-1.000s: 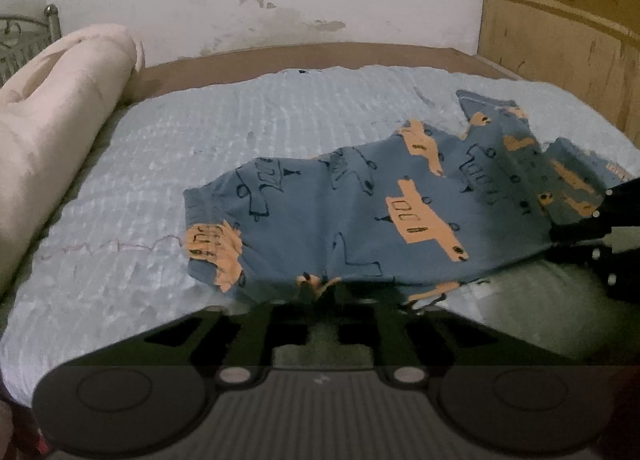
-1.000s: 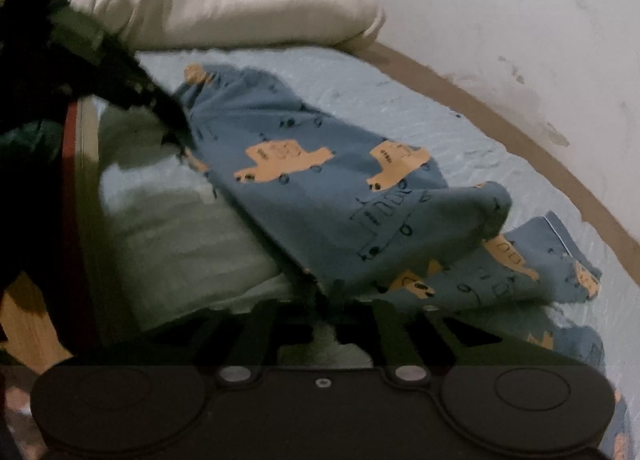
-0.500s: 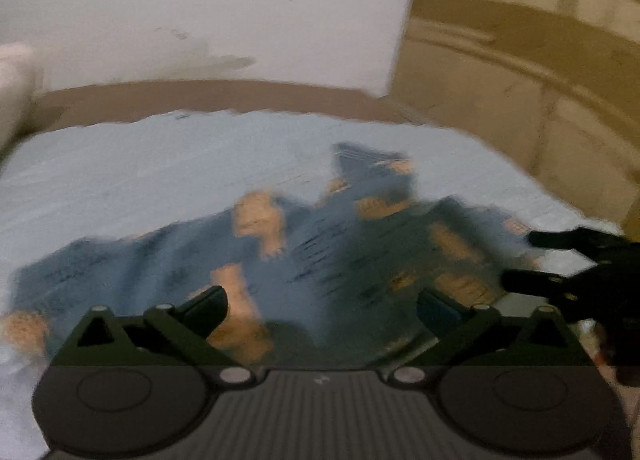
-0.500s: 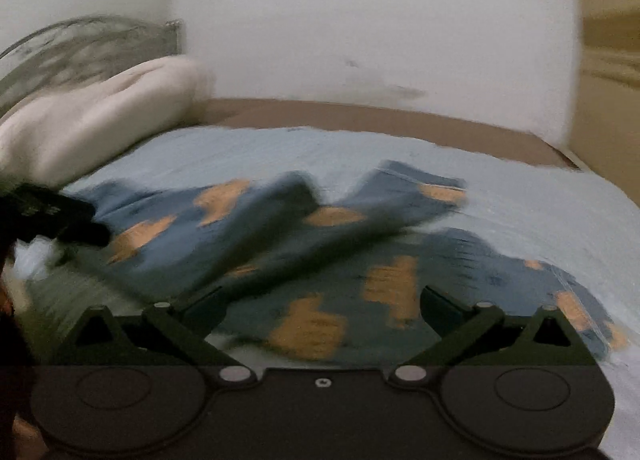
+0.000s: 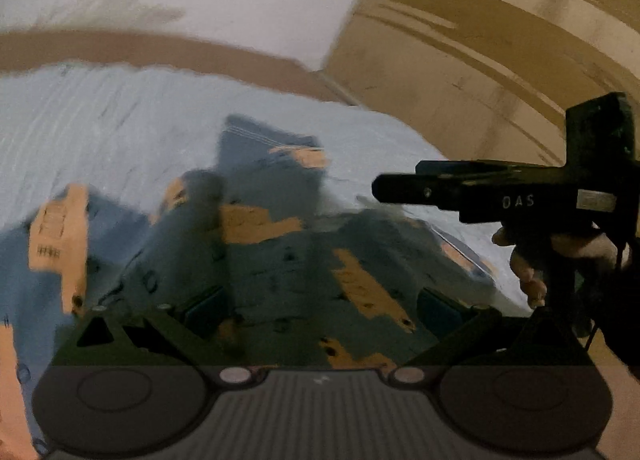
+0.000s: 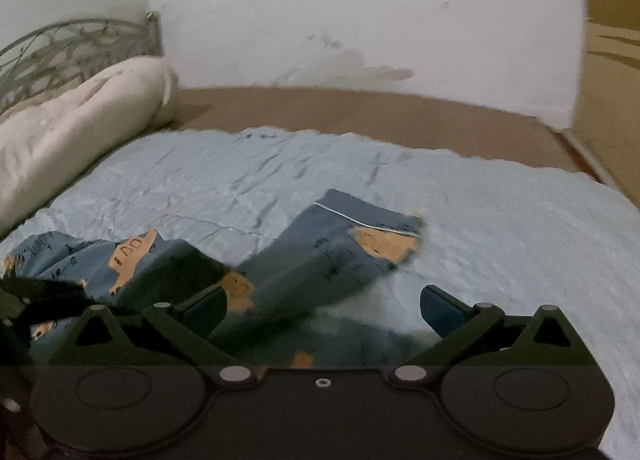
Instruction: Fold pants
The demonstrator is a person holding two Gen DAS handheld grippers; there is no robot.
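A big bed (image 6: 500, 220) is seen, covered with a light blue sheet (image 6: 248, 168). A white wall (image 6: 360, 12) is seen behind it, and a brown wooden panel (image 5: 480, 60) stands at the side. A rolled cream blanket (image 6: 72, 128) is laid along the bed's left edge, by a metal headboard (image 6: 60, 48).

The pants (image 6: 320, 260) are spread on the sheet, near the front of the bed. They are dark blue, with orange trucks printed on them. One leg is stretched away toward the wall, and a thin white line is seen at its hem. The rest is bunched up in soft lumps, so the pants are not flat. The picture from the left wrist is blurry.

The left tool (image 5: 320, 308) is held low over the pants (image 5: 280, 260), tipped downward. Its jaws are spread wide, and nothing is gripped. The right tool (image 6: 324, 308) is held the same way, with wide jaws and nothing between the pads. In the left view, the right tool (image 5: 500, 192) is seen from the side, with a hand (image 5: 560, 256) wrapped around its handle.
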